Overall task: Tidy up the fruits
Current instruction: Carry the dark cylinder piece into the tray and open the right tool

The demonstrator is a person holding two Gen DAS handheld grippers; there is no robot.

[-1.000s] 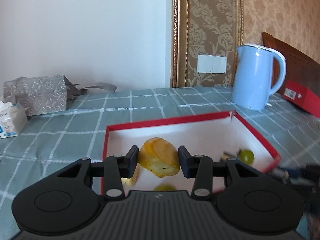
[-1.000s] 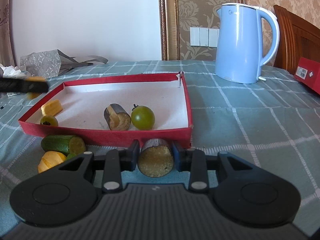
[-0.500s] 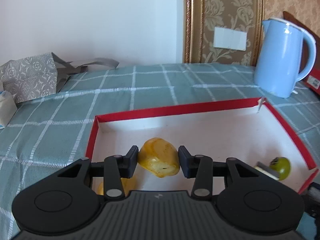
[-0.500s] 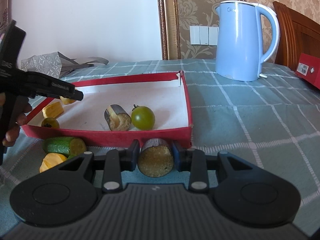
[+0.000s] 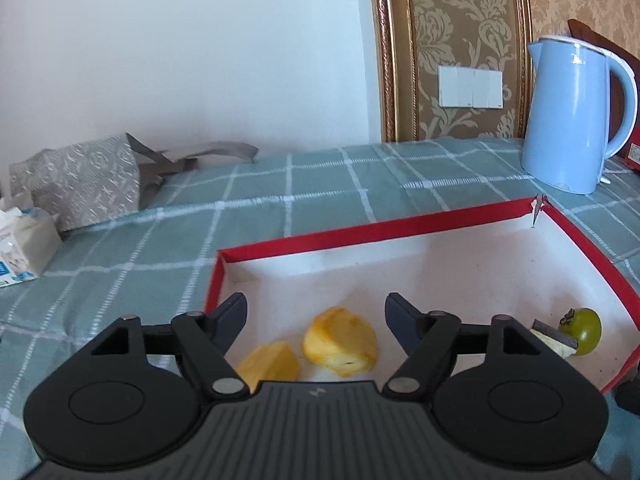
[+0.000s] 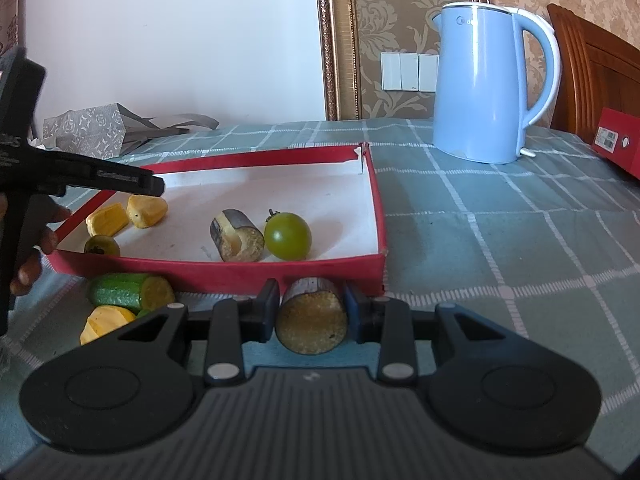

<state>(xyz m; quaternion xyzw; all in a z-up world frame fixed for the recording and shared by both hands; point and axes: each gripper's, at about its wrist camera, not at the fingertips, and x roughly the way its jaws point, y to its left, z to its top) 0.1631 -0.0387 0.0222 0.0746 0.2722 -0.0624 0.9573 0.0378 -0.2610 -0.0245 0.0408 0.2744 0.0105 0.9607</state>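
Note:
My left gripper (image 5: 316, 308) hangs over the near left corner of the red tray (image 5: 380, 234), its jaws opening. Between the fingers but untouched, a yellow fruit piece (image 5: 340, 342) lies on the white tray floor beside a second yellow piece (image 5: 270, 366). My right gripper (image 6: 311, 294) sits in front of the tray (image 6: 240, 272), shut on a dark-skinned cut cylinder (image 6: 312, 320). Inside the tray are a green tomato (image 6: 288, 236), another cut cylinder (image 6: 236, 236) and a small dark-green fruit (image 6: 102, 245). A cucumber piece (image 6: 126, 290) and a yellow piece (image 6: 104, 322) lie outside it.
A blue kettle (image 6: 488, 84) stands behind the tray's far right corner. A grey paper bag (image 5: 80, 180) and a tissue pack (image 5: 20, 248) sit at the far left. A red box (image 6: 620, 144) and a wooden chair back (image 6: 592, 68) are at the right. A hand (image 6: 28, 264) holds the left gripper.
The left gripper moved in over the tray's left corner, then opened and let go of the yellow piece, which now lies on the tray floor. The right gripper has not moved.

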